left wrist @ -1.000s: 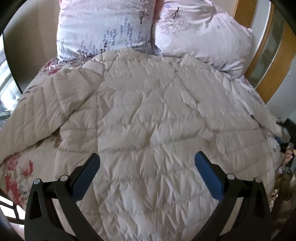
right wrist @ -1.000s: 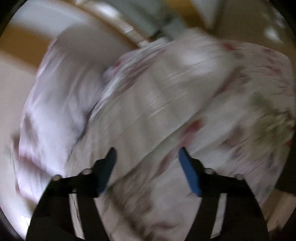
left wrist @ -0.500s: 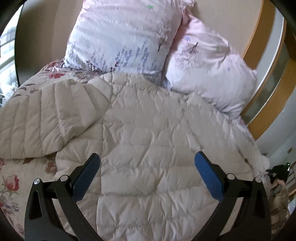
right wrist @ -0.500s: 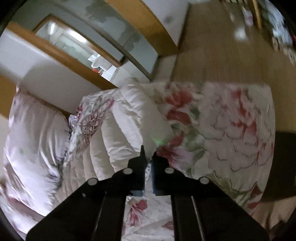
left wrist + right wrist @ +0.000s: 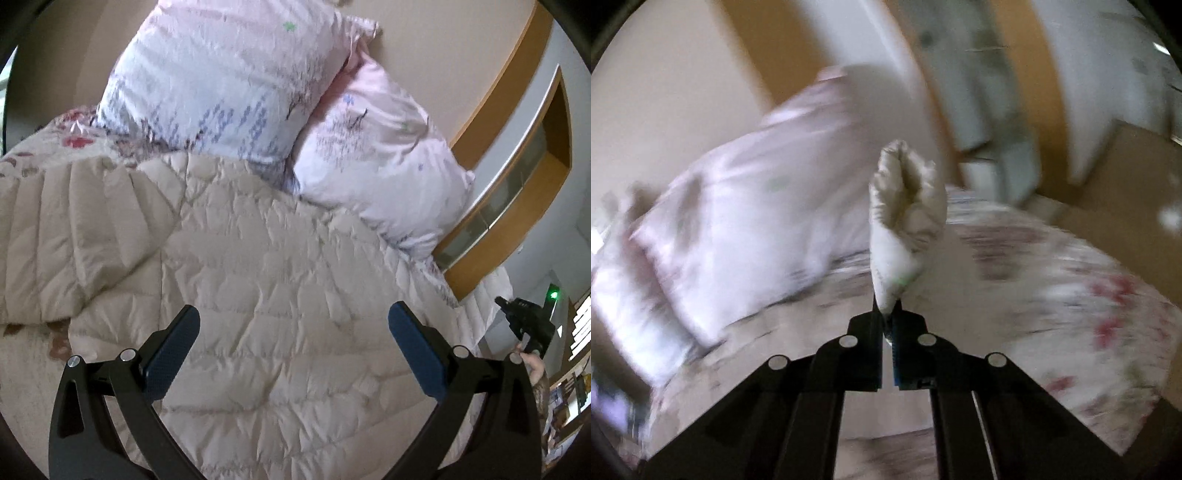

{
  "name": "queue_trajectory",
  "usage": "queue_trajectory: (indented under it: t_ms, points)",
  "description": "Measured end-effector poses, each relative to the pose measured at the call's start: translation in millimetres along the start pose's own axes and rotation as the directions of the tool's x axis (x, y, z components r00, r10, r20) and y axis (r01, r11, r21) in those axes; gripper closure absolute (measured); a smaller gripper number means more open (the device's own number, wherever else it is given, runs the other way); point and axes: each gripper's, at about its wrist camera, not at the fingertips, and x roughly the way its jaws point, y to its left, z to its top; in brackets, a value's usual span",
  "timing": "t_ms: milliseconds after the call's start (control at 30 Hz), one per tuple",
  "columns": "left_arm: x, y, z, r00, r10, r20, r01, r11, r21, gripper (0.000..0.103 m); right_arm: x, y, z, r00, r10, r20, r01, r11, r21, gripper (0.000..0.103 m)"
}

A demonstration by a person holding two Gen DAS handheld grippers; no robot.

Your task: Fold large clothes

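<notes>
Now R tongs [image 5: 887, 325] clamp quilted coat [image 5: 280, 295] edge; L tongs [image 5: 293, 345] agape; pillows [image 5: 236, 77] behind.

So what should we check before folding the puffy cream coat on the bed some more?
1. Right gripper pinching the puffy cream quilted coat: ok, jaws shut on a fold.
2. Left gripper free to grab: ok, open, nothing between its jaws.
3. Coat lying spread on the flowered bedspread: ok.
4. Two pale flowered pillows clear of the coat: not ok, its top edge reaches them.
5. Grip secure: cannot tell, picture blurred.
</notes>
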Motion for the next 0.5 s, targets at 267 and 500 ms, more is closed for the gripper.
queue_trajectory:
  t_ms: [267, 500]
  points:
    - [23.5, -2.6, 18.6, 0.992, -0.105, -0.065, 0.102, 0.993, -0.053, 0.001, 26.5, 162.7, -79.1, 0.905, 0.32, -0.28, -0.382, 0.901, -0.207, 0.098]
    - [66.7, 3.7, 19.6, 0.954, -0.252, -0.164, 0.206, 0.945, -0.255, 0.001, 66.1, 216.5, -171.1, 0.786, 0.293, -0.544, -0.48, 0.844, -0.239, 0.093]
